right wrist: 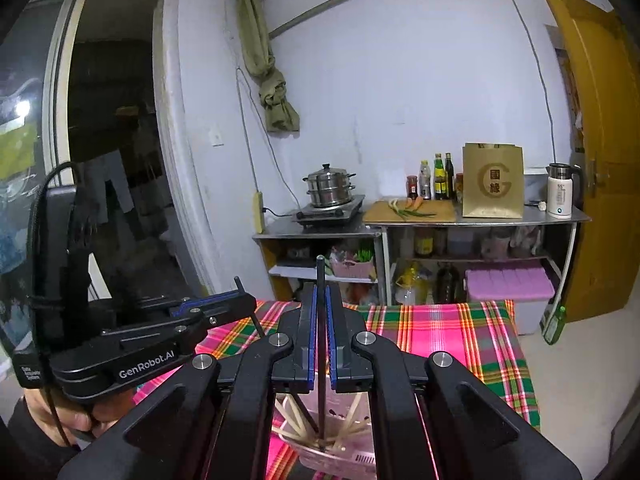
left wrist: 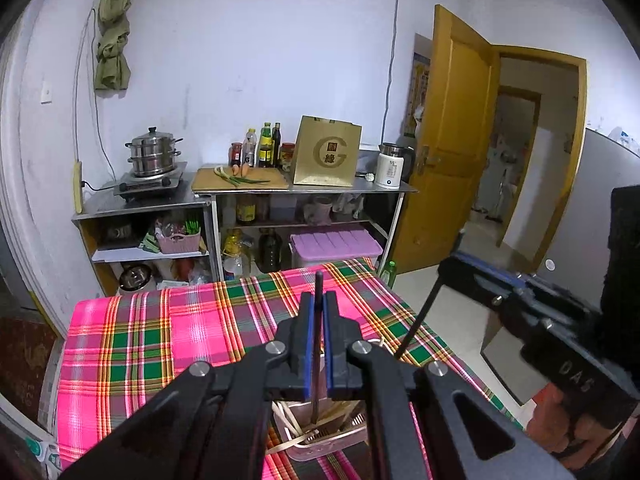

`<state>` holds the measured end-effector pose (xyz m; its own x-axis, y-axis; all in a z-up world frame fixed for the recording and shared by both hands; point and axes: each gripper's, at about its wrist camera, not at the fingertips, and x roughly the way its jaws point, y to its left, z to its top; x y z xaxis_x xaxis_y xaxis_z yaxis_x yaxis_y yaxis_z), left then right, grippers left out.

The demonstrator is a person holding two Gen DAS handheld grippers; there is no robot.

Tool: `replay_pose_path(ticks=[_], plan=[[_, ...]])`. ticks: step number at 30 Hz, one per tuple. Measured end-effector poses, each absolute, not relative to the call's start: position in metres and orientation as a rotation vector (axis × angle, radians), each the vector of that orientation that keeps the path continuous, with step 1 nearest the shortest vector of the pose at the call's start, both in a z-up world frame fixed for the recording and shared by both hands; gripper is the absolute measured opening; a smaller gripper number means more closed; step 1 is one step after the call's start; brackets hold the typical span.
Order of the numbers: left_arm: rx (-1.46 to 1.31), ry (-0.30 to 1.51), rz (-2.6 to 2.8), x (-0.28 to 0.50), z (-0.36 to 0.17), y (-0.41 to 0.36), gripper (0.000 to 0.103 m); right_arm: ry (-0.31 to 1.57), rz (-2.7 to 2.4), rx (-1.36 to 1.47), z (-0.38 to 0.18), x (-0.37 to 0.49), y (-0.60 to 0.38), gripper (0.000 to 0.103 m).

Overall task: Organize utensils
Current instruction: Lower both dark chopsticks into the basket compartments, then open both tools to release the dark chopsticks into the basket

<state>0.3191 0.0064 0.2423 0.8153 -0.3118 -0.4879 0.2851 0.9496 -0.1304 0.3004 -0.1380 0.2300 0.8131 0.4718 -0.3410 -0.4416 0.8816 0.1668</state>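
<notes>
My left gripper [left wrist: 319, 296] is shut on a dark chopstick [left wrist: 317, 380] that stands upright, its lower end down inside a pale pink utensil basket [left wrist: 340, 442] with several light wooden chopsticks [left wrist: 290, 426]. The basket sits on the pink-and-green plaid table [left wrist: 160, 340]. My right gripper [right wrist: 320, 288] is shut on a second dark chopstick [right wrist: 321, 400], also upright, with its tip in the same basket [right wrist: 344, 462]. Each gripper shows in the other's view: the right gripper [left wrist: 450, 264] holds its stick slanted, and the left gripper [right wrist: 246, 302] comes in from the left, held by a hand [right wrist: 76, 420].
Beyond the table stand steel shelf counters [left wrist: 304, 190] with a steamer pot [left wrist: 154, 154], a cutting board [left wrist: 240, 180], bottles [left wrist: 264, 144], a paper bag [left wrist: 326, 152] and a kettle [left wrist: 392, 166]. A purple-lidded bin [left wrist: 334, 242] sits below. A yellow door [left wrist: 452, 140] stands open at right, with a green bottle [left wrist: 389, 272] on the floor.
</notes>
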Motion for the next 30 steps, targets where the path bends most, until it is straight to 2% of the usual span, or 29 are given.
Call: replay_pose_path(ticks=[14,22,30], plan=[[-0.056,0.617,-0.315,0.328,0.200,0.007,0.005,0.524,0.488,0.089,0.163,0.316,-0.136,0.004],[-0.046,0.664,-0.305,0.330,0.179,0.006,0.005,0.521,0.483,0.084,0.160,0.315,-0.140,0.004],[-0.057,0.644,-0.315,0.315,0.184,0.013,0.006,0.547,0.475,0.081,0.163,0.311,-0.143,0.005]])
